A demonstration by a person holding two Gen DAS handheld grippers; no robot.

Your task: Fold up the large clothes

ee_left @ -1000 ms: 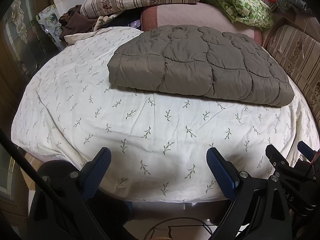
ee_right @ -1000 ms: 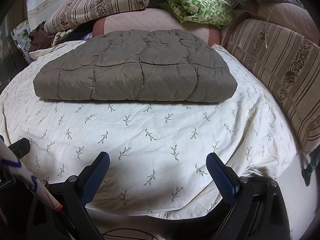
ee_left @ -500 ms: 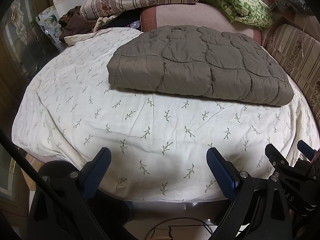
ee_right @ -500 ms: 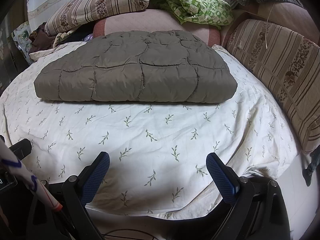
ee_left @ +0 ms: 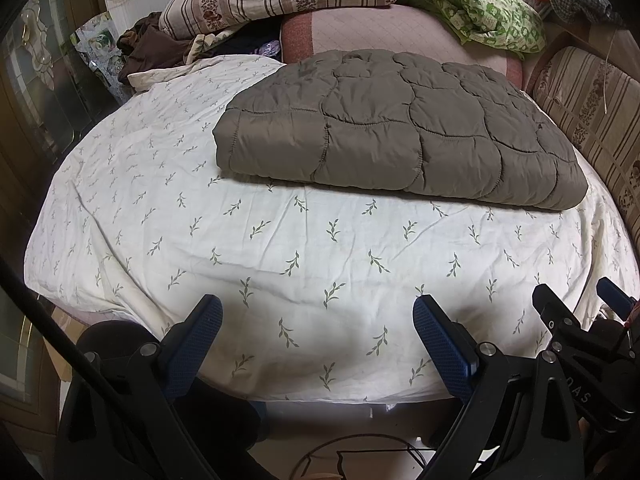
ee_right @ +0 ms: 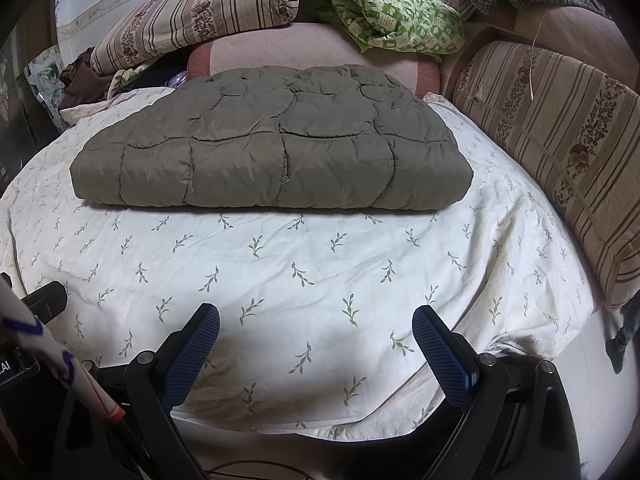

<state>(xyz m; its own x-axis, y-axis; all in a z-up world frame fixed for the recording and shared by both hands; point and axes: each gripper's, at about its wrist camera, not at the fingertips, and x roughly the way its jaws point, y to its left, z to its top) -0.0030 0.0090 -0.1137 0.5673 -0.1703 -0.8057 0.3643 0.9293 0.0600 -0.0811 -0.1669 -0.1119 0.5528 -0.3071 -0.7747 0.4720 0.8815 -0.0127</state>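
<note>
The left gripper [ee_left: 316, 336] and right gripper [ee_right: 316, 340] are held with jaws wide open, and nothing is gripped. The folded puffy grey-brown quilted coat [ee_right: 268, 148] is laid on the bed's white leaf-print sheet [ee_right: 320, 280], well apart from both.

The quilted jacket [ee_right: 272, 152] at twelve o'clock is plain grey-brown with stitched curved panels. The sheet [ee_right: 320, 280] under it is cream, scattered with small green leaf sprigs. At eleven o'clock a pillow [ee_right: 192, 20] shows beige and brown stripes with floral bands; at one o'clock a cloth [ee_right: 384, 12] is bright green and white. Both grippers' pads [ee_left: 192, 344] are textured blue on black frames.
</note>
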